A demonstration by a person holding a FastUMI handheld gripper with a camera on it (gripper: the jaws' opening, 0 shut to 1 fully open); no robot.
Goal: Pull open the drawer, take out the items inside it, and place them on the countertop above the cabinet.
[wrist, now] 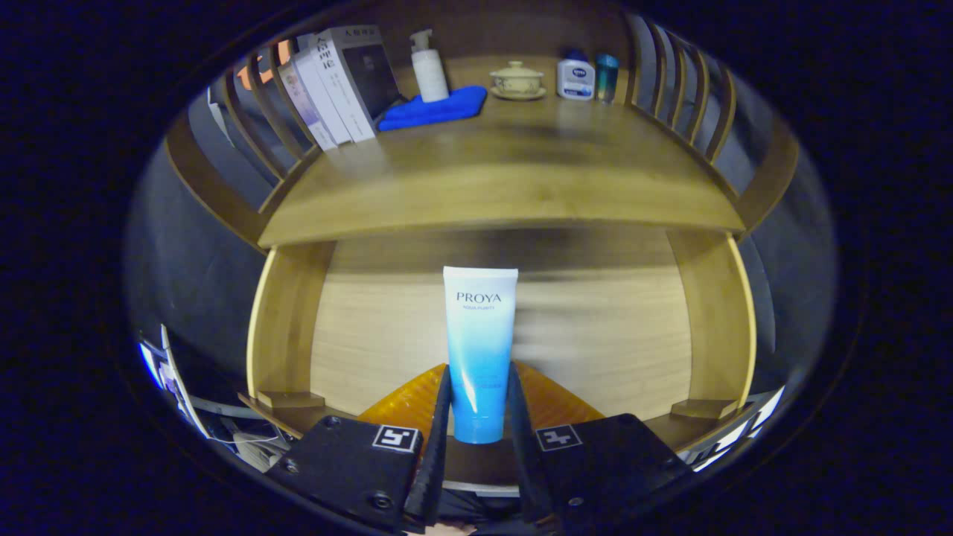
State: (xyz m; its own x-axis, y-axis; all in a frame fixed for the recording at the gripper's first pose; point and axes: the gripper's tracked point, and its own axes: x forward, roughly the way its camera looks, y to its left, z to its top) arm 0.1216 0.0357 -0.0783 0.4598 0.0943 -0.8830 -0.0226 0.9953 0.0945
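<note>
A white-to-blue cosmetic tube (479, 350) stands upright between my two fingers, and my gripper (477, 402) is shut on its lower part. It hangs over the pulled-open wooden drawer (595, 335), whose pale floor lies below and beyond the tube. Above the drawer, the wooden countertop (506, 179) stretches away from me.
At the back of the countertop stand several books (335, 85), a white pump bottle (429, 68) on a blue cloth (435, 110), a lidded ceramic cup (517, 79), a small white bottle (575, 78) and a blue jar (606, 76). Slatted wooden rails (692, 97) border both sides.
</note>
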